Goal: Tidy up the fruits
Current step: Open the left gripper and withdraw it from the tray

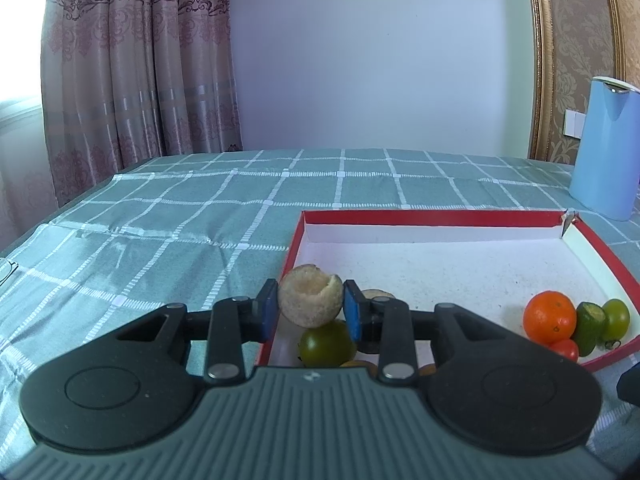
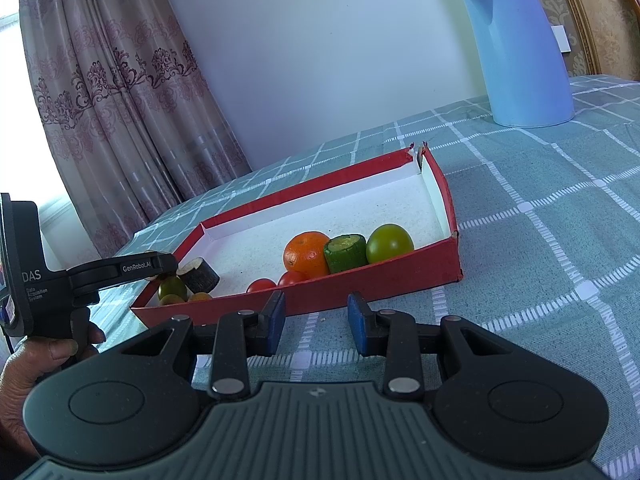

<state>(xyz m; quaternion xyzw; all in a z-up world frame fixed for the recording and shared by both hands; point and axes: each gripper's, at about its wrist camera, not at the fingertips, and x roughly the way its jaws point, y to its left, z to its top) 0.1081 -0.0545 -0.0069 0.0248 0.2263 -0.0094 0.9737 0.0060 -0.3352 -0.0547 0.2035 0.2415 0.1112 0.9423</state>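
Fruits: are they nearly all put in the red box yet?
Mostly. An orange, a green piece, green tomatoes and small red ones already lie in the red box. The left gripper holds a pale round fruit over the box's corner, still to drop. The right gripper holds nothing. No loose fruit shows on the tablecloth.

My left wrist camera sits low and close at the red tray's [image 1: 432, 217] near left corner, facing the far wall. My right one looks from nearer and further right, angled leftward. Both share the tray and the blue kettle [image 2: 520, 48].
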